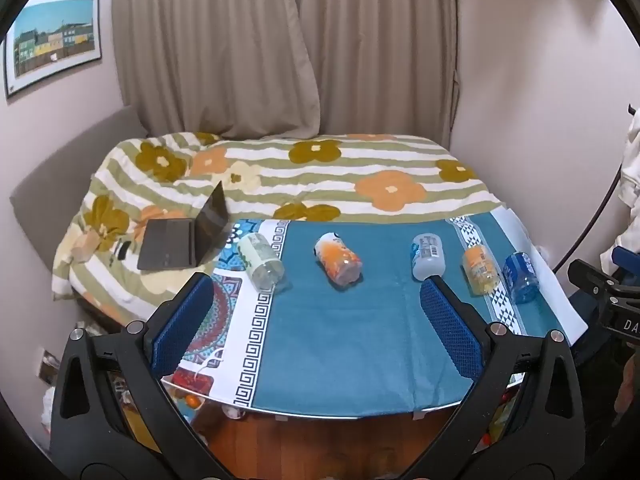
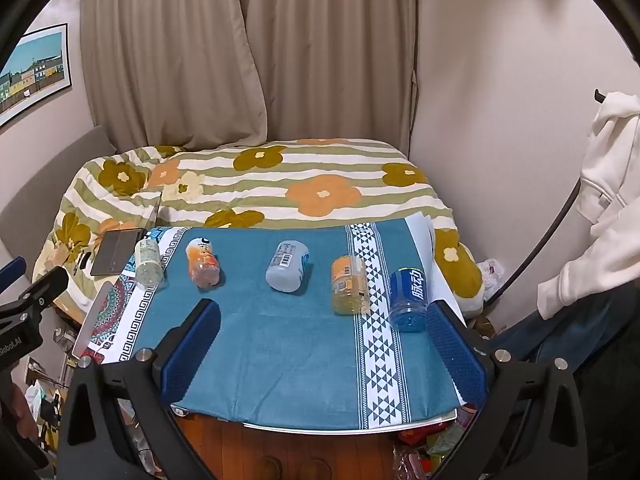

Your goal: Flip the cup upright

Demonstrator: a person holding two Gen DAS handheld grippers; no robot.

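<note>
Several plastic cups lie on their sides in a row on the teal cloth of the table (image 1: 352, 344): a green-labelled one (image 1: 261, 261), an orange one (image 1: 338, 263), a white barcode one (image 1: 428, 256), a yellow-orange one (image 1: 481, 269) and a blue one (image 1: 520, 277). They also show in the right wrist view: green (image 2: 148, 262), orange (image 2: 203, 263), white (image 2: 288, 265), yellow-orange (image 2: 350, 290), blue (image 2: 408, 299). My left gripper (image 1: 318, 284) is open and empty, above the near table edge. My right gripper (image 2: 322, 308) is open and empty, its right finger just beside the blue cup.
A bed with a flowered blanket (image 1: 320, 176) lies behind the table, with an open laptop (image 1: 188, 236) on it. Curtains (image 1: 280, 48) hang behind. A white hoodie (image 2: 608, 184) hangs at the right. Clutter lies on the floor under the table.
</note>
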